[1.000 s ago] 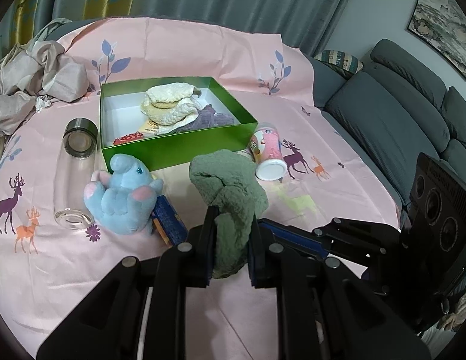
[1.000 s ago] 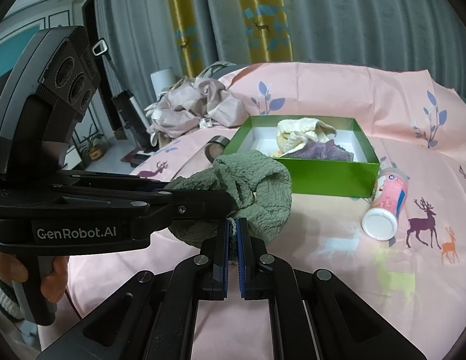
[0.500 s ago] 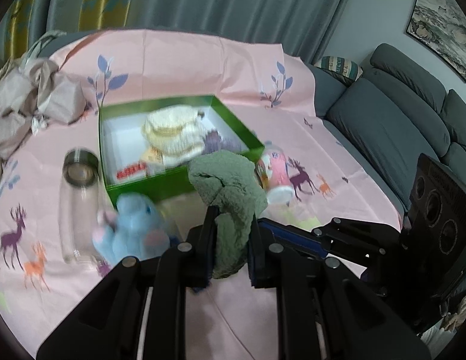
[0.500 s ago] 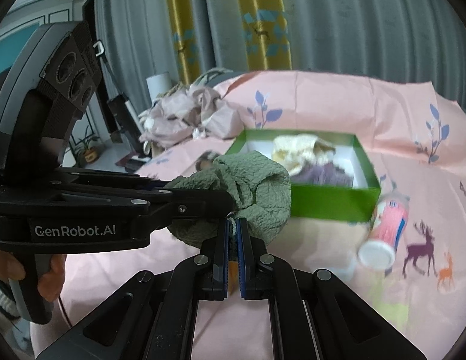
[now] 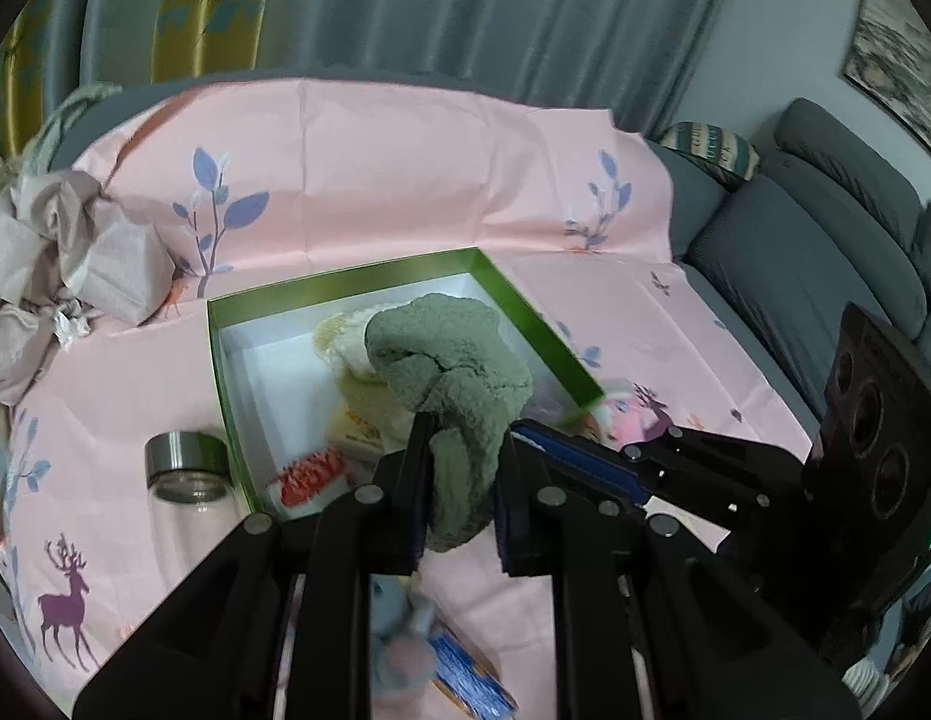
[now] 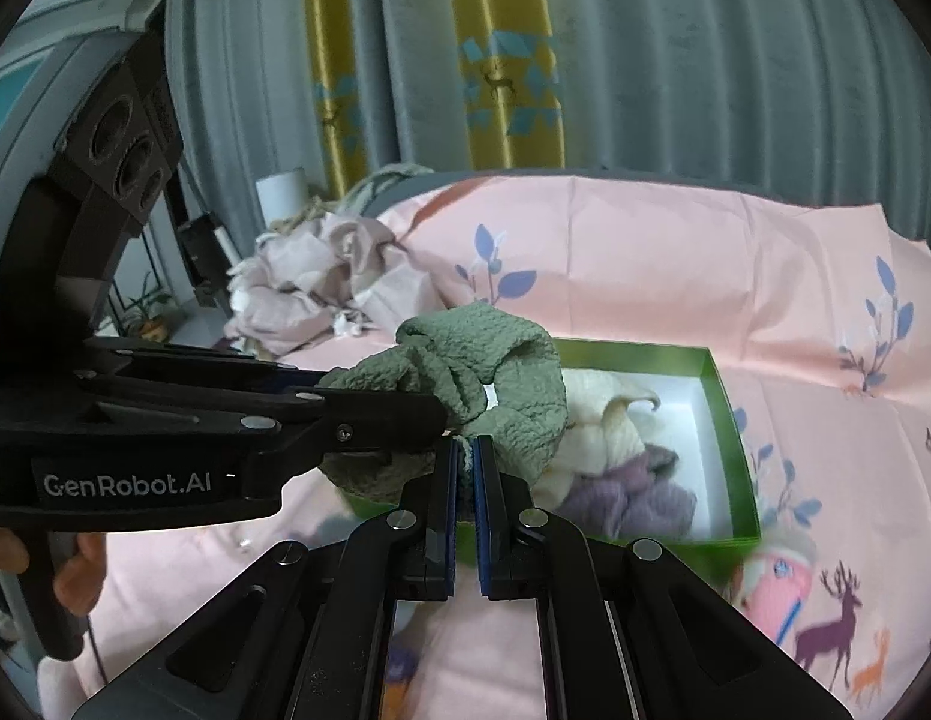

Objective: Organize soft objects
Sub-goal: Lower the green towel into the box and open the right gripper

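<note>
Both grippers hold one green fuzzy cloth [image 5: 459, 384] in the air over the green box [image 5: 528, 315]. My left gripper [image 5: 459, 450] is shut on its lower part. My right gripper [image 6: 464, 450] is shut on an edge of the same cloth [image 6: 501, 372]. The box [image 6: 726, 420] holds a cream knit piece [image 6: 603, 420], a purple knit piece [image 6: 633, 492] and a red-and-white item [image 5: 303, 474]. A blue plush toy [image 5: 399, 618] lies on the cloth under my left gripper, mostly hidden.
A clear glass bottle with a metal rim [image 5: 183, 480] lies left of the box. A pink bottle [image 6: 771, 588] lies at the box's right corner. A pile of beige fabric [image 5: 51, 264] sits far left. A grey sofa [image 5: 825, 252] stands to the right.
Both grippers have carried the green cloth forward, from in front of the box to over its near part. The plush toy and bottle have dropped to the lower edge of the left view.
</note>
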Motion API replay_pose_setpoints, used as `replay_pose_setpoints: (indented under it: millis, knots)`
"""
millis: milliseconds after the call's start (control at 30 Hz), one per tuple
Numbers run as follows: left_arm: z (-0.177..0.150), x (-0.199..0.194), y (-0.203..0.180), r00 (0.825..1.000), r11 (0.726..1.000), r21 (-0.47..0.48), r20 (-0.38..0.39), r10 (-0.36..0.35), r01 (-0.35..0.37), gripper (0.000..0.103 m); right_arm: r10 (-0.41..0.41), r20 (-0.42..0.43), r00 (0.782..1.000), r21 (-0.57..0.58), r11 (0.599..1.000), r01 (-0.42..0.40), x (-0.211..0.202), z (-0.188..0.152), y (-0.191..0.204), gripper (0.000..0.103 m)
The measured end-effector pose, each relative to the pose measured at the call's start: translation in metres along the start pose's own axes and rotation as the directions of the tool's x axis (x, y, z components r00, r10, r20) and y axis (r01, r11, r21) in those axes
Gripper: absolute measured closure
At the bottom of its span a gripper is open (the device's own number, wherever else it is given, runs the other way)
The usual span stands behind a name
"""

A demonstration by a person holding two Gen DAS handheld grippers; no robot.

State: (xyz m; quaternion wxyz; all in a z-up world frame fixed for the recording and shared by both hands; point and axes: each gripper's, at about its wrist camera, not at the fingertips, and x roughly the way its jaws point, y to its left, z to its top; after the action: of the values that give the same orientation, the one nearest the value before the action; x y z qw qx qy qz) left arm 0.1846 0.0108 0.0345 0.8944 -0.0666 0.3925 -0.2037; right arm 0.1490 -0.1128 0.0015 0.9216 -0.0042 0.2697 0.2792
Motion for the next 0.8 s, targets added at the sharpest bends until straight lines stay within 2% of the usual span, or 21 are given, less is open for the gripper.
replay_pose_setpoints:
  millis: [133, 300, 567, 800]
  knots:
    - [0.01, 0.032, 0.025, 0.998, 0.997, -0.074, -0.056, 0.004, -0.008, 0.087, -0.021, -0.045, 0.999, -0.003, 1.0, 0.021, 0.034, 0.004, -0.011, 0.097]
    - [0.008, 0.077, 0.051, 0.99, 0.985, -0.166, -0.141, 0.018, -0.042, 0.087, -0.039, -0.14, 0.989, 0.02, 0.999, 0.043, 0.081, -0.003, -0.028, 0.097]
    - [0.002, 0.096, 0.055, 0.978, 0.985, -0.137, -0.198, 0.072, -0.101, 0.086, -0.046, -0.206, 0.978, 0.017, 0.999, 0.051, 0.107, -0.01, -0.033, 0.097]
    - [0.0, 0.099, 0.054, 0.972, 0.984, -0.114, -0.205, 0.112, -0.138, 0.085, -0.05, -0.231, 0.972, 0.035, 0.998, 0.059, 0.113, -0.008, -0.036, 0.097]
